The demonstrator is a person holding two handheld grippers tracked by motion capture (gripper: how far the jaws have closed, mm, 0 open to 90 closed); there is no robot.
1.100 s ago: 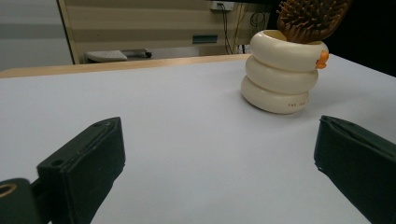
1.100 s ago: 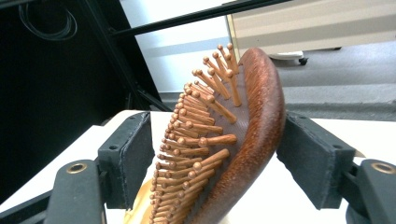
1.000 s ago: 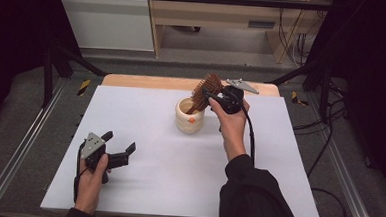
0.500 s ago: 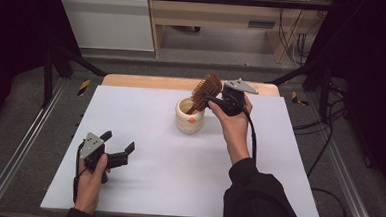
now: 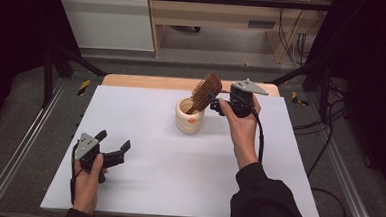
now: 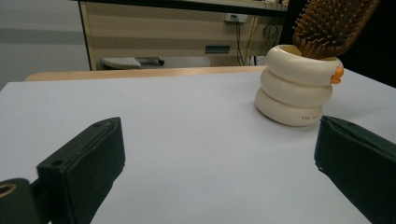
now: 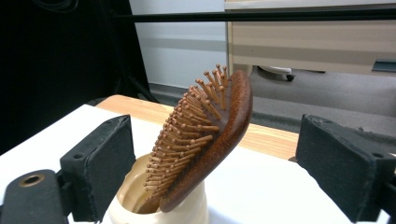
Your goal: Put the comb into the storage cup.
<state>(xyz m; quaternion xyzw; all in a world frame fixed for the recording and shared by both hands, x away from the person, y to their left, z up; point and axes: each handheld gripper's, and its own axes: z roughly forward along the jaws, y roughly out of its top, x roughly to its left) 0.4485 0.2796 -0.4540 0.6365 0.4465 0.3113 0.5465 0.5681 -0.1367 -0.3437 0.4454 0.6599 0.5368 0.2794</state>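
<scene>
A: On the white table (image 5: pixel 142 186), where was everything?

B: The cream ringed ceramic holder (image 5: pixel 190 117) stood mid-table, the brown wooden paddle hairbrush (image 5: pixel 205 91) leaning handle-down inside it.

A: And the right gripper (image 5: pixel 213 103)?

B: Its jaws had just been opening, released either side of the brush head.

A: The left gripper (image 5: pixel 113 145)?

B: Spread wide, empty, near the table's left front.

A cream ringed ceramic cup (image 5: pixel 190 117) holding a tilted brown wooden hairbrush (image 5: pixel 205 91) is blocking the far middle of the white table sheet (image 5: pixel 177 178); broad bare sheet is lying open around it.
</scene>
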